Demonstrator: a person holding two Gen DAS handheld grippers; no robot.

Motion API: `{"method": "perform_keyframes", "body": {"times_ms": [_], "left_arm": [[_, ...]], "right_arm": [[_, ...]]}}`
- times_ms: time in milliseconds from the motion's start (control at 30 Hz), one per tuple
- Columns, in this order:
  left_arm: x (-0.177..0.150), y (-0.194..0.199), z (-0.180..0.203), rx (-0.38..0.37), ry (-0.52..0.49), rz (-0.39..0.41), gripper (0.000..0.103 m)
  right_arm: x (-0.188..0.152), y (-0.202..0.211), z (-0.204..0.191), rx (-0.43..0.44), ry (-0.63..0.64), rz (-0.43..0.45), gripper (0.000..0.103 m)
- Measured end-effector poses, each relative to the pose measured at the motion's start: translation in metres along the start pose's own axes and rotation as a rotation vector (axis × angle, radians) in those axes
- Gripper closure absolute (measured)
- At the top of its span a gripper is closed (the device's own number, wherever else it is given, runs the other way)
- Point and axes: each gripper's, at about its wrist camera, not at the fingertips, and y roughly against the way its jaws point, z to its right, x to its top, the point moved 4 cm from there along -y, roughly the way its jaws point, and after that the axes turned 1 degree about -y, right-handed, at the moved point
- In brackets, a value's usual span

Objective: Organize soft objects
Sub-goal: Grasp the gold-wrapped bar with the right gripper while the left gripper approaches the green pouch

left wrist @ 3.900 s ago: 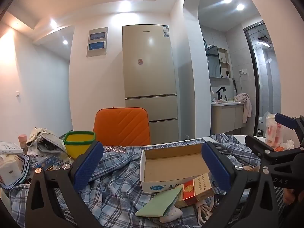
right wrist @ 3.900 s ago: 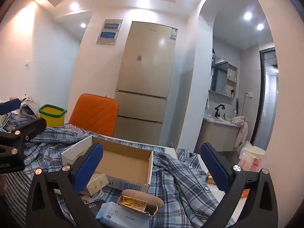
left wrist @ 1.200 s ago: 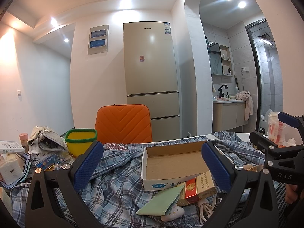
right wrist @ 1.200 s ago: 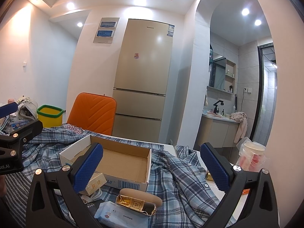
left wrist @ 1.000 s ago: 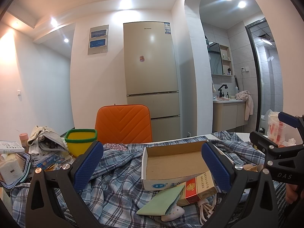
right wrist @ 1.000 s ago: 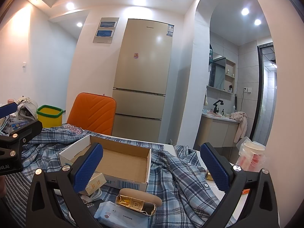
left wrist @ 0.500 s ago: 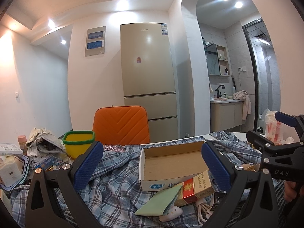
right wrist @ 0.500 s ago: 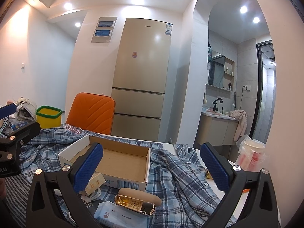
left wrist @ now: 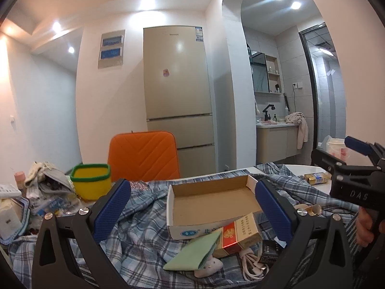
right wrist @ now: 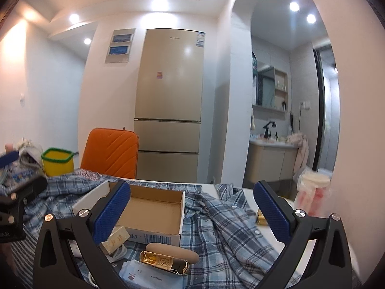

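Observation:
A blue plaid shirt (left wrist: 144,219) lies crumpled across the table; it also shows in the right wrist view (right wrist: 223,219). An empty cardboard box (left wrist: 211,202) sits on it, also seen in the right wrist view (right wrist: 149,214). My left gripper (left wrist: 192,207) is open and empty, hovering in front of the box. My right gripper (right wrist: 192,209) is open and empty, above the shirt to the right of the box. A green pouch (left wrist: 195,250) lies in front of the box.
A red cigarette pack (left wrist: 238,234), a white cable (left wrist: 250,262), a tan case (right wrist: 173,252), a gold wrapper (right wrist: 163,262) and a tissue pack (right wrist: 149,277) lie near the box. A yellow bin (left wrist: 91,180), left clutter (left wrist: 14,207) and an orange chair (left wrist: 144,156) stand behind.
Both grippers have shifted slightly, the views tilting a little down and left. Both stay open; nothing was taken hold of.

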Motion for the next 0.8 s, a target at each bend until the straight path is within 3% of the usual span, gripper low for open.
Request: {"method": "perform_keyframes", "body": {"times_ms": [67,267,500,700,800], "left_arm": [[-0.001,-0.004,-0.001,0.011,-0.002,-0.021,0.0],[0.0,-0.007,-0.002,-0.046,0.024,-0.064,0.001],[-0.001,-0.01,0.008,-0.045,-0.026,-0.119,0.008],[-0.004,-0.008,0.007,-0.063,-0.029,-0.163,0.01],[-0.008,-0.013,0.0,-0.044,-0.007,-0.236,0.01]], "right_arm": [[0.001,-0.003,0.008,0.008,-0.049,-0.018,0.0],[-0.001,-0.016,0.024,0.019,-0.126,-0.088,0.0],[-0.013,-0.029,0.011,0.098,-0.105,-0.191,0.0],[-0.048,-0.058,-0.013,0.134,-0.035,-0.454,0.0],[-0.062,-0.067,-0.014,0.137,-0.038,-0.544,0.0]]}}
